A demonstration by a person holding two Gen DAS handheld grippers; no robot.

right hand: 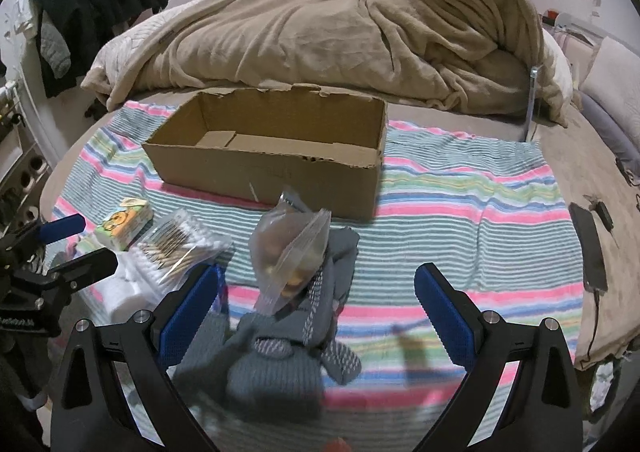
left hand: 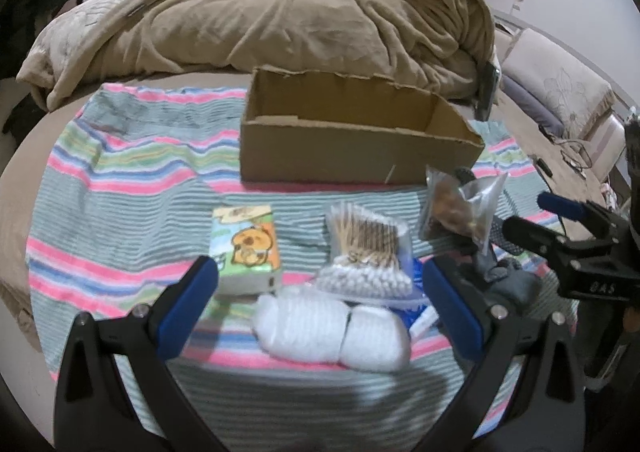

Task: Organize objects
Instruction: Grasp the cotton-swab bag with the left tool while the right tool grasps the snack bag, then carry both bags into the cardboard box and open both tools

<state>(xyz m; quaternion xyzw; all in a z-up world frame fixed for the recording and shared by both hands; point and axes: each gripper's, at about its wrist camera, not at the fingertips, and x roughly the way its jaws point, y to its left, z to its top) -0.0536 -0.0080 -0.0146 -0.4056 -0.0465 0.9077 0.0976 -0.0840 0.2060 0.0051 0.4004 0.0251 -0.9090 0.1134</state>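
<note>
Here both claws, left claw [left hand: 318, 284] and right claw [right hand: 316, 286], gape apart before the cardboard box [right hand: 272, 155]

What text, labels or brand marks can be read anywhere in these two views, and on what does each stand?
"BAS": raised letters on the black body of the right gripper, seen in the left wrist view; possibly partial.
Tissue pack: lettering above the cartoon figure, too blurred to read.
Left gripper body in the right wrist view: a line of small print, too blurred to read.
Cardboard box: no print visible.
</note>
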